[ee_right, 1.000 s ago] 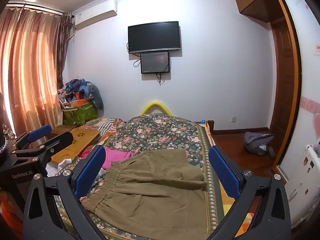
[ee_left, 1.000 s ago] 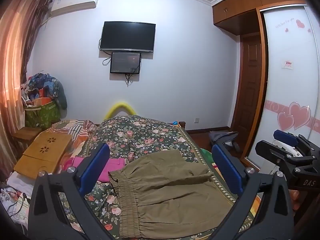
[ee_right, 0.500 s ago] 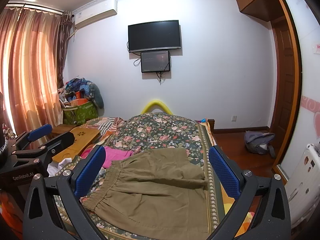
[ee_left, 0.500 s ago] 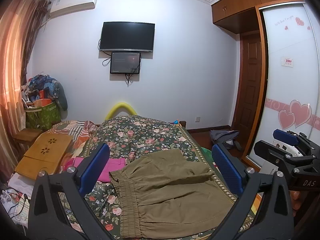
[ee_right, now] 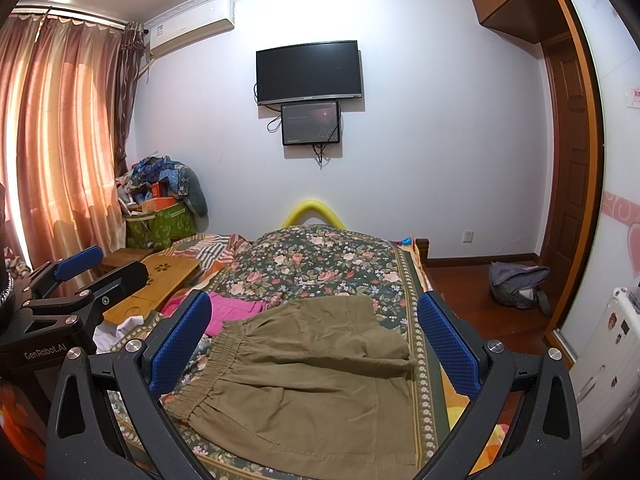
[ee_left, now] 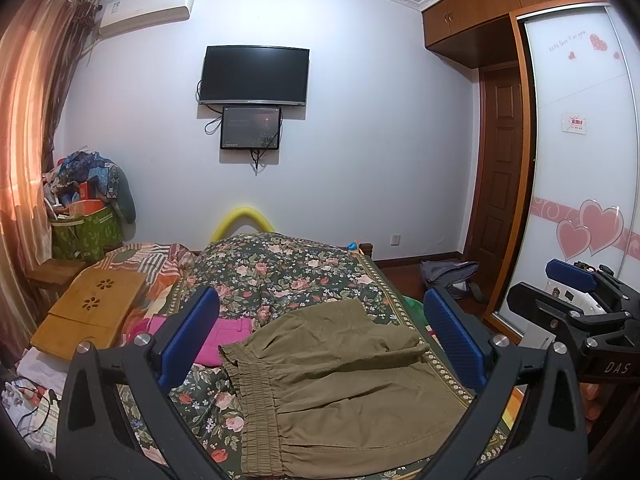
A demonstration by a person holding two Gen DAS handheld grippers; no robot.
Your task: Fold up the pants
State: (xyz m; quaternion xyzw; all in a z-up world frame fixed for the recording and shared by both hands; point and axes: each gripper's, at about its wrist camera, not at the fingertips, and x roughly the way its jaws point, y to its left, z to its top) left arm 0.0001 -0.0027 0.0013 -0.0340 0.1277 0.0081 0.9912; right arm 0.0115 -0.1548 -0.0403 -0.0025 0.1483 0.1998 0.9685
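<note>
I see the pants (ee_left: 340, 380) spread unfolded on the bed (ee_left: 280, 272); both my left claw (ee_left: 320, 340) and right claw (ee_right: 316, 344) gape empty, so all the folding remains.

Over the interval, the only change noted is a slight shift of both wrist views, the wall television (ee_left: 255, 75) drifting marginally toward 12 o'clock in the right view and the olive pants (ee_left: 336, 384) toward 3 o'clock in the left view, with nothing on the bed displaced.
</note>
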